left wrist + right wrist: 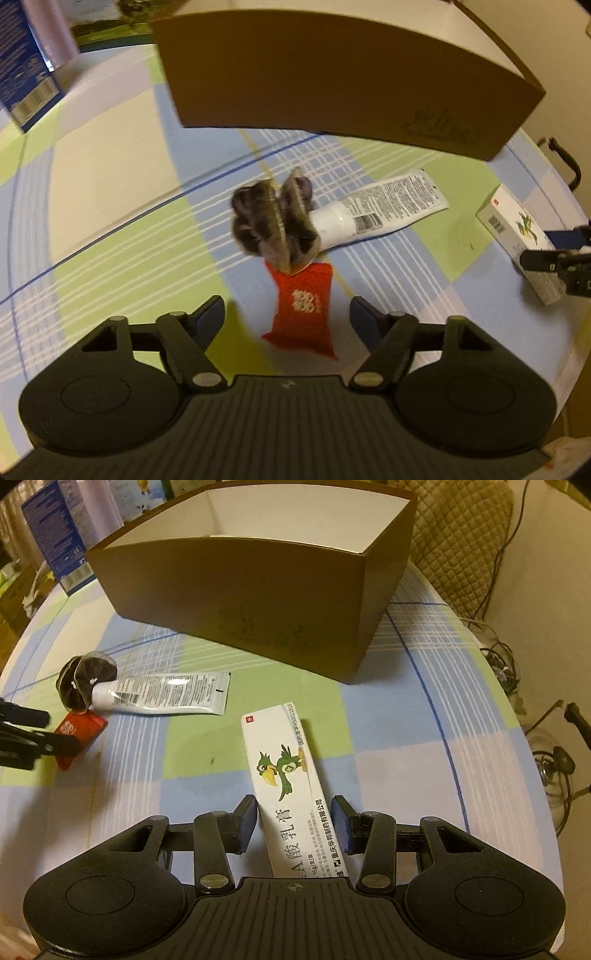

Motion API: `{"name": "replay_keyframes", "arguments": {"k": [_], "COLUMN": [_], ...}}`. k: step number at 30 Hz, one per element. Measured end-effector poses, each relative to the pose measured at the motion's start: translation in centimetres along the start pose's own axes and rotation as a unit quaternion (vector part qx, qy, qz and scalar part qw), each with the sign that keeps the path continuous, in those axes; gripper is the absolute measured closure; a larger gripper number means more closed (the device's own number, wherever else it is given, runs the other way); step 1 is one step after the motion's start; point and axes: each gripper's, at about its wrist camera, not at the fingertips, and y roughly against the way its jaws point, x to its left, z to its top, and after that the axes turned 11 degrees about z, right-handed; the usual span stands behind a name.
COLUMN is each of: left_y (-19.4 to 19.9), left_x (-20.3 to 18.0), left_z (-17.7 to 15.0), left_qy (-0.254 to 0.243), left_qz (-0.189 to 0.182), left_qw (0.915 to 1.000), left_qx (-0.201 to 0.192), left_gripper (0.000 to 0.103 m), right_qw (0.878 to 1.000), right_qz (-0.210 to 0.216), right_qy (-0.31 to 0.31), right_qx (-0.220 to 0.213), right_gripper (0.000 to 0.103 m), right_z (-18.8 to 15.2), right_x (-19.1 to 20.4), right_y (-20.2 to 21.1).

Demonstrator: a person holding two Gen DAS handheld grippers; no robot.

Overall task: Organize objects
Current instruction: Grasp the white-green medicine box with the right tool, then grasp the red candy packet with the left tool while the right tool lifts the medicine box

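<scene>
A red packet [303, 310] lies on the checked tablecloth between the spread fingers of my left gripper [288, 319], which is open and not touching it. Just beyond it sits a dark clear-wrapped bundle [266, 221] against the cap of a white tube [384, 210]. My right gripper [295, 825] is open and straddles the near end of a white carton [284, 771] printed with a green bird, with small gaps on both sides. An open brown box [258, 590] stands behind them, white inside. The right wrist view also shows the tube [166, 698], bundle [85, 675] and red packet [79, 731].
A blue printed box [55, 535] stands at the back left of the round table. A quilted chair cushion [461, 535] is behind the brown box. Cables and a fan [554, 768] lie past the table's right edge [454, 760].
</scene>
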Motion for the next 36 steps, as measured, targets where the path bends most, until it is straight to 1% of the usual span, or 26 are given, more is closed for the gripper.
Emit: {"name": "replay_keyframes", "arguments": {"k": [1, 4, 11, 13, 14, 20, 25, 27, 29, 32, 36], "left_y": [-0.4, -0.9, -1.0, -0.9, -0.8, -0.3, 0.2, 0.4, 0.6, 0.8, 1.1], "left_x": [-0.1, -0.2, -0.5, -0.6, -0.7, -0.5, 0.1, 0.4, 0.6, 0.9, 0.8], "left_z": [0.1, 0.3, 0.4, 0.2, 0.1, -0.8, -1.9, -2.3, -2.6, -3.0, -3.4], "left_qy": [-0.004, 0.000, -0.003, -0.006, -0.007, 0.003, 0.016, 0.022, 0.027, 0.032, 0.035], "left_qz": [0.001, -0.005, -0.003, -0.004, -0.004, -0.002, 0.005, 0.008, 0.011, 0.014, 0.018], "left_qw": [1.0000, 1.0000, 1.0000, 1.0000, 1.0000, 1.0000, 0.9998, 0.9996, 0.9995, 0.9993, 0.9991], "left_qx": [0.003, 0.006, -0.001, -0.002, -0.003, 0.004, 0.010, 0.013, 0.015, 0.017, 0.019], "left_gripper": [0.042, 0.051, 0.064, 0.074, 0.076, 0.077, 0.078, 0.078, 0.078, 0.078, 0.078], "right_qw": [1.000, 1.000, 1.000, 1.000, 1.000, 1.000, 1.000, 1.000, 0.999, 0.999, 0.999], "right_qz": [0.000, 0.004, 0.004, 0.004, 0.002, -0.007, -0.005, -0.006, -0.007, -0.012, -0.016], "right_qy": [-0.001, -0.005, -0.014, -0.013, -0.013, 0.000, 0.015, 0.023, 0.031, 0.045, 0.043], "right_qx": [-0.001, -0.004, -0.008, -0.011, -0.011, -0.019, -0.023, -0.017, -0.013, -0.008, -0.003], "right_gripper": [0.063, 0.063, 0.062, 0.061, 0.060, 0.052, 0.052, 0.052, 0.065, 0.066, 0.066], "right_z": [0.1, 0.0, 0.1, 0.1, 0.2, 0.7, 0.8, 0.6, 0.4, 0.1, 0.0], "right_x": [0.1, -0.3, -0.7, -0.6, -0.6, -0.5, -0.2, 0.0, 0.3, 0.7, 1.0], "right_y": [-0.2, 0.0, -0.1, -0.1, -0.1, -0.4, -0.8, -1.0, -1.1, -1.2, -1.2]}}
